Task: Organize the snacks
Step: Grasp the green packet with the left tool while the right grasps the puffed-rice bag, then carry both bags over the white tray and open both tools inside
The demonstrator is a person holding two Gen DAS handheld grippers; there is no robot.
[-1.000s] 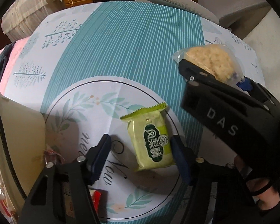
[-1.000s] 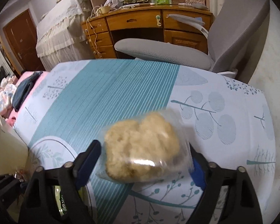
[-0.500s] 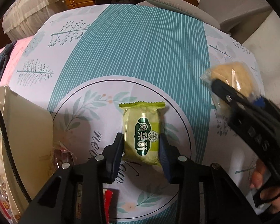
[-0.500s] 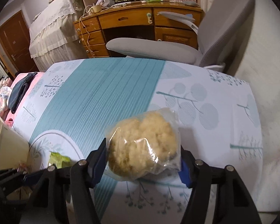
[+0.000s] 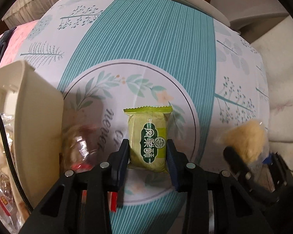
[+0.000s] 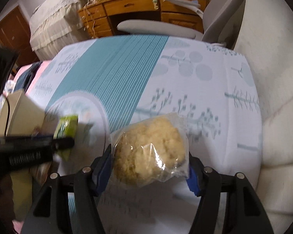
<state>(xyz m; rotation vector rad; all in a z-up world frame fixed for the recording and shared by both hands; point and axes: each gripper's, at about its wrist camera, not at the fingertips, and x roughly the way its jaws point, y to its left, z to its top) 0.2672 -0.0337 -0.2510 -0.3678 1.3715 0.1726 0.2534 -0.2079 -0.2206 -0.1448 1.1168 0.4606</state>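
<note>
Clamping the green snack packet [image 5: 148, 138], the left gripper [image 5: 147, 156] fingers are closed; right gripper [image 6: 149, 165] fingers are squeezing the bagged pastry [image 6: 149, 152].

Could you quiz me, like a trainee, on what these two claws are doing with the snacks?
1. True or false: the left claw is shut on the green snack packet.
2. What is between the pads of the right claw?
A. a red can
B. a clear bag with a pale crumbly cake
C. nothing
3. Fill in: beside the left claw stands a cream ___ with wrapped snacks inside.

Key:
1. True.
2. B, the bagged cake.
3. box.
</note>
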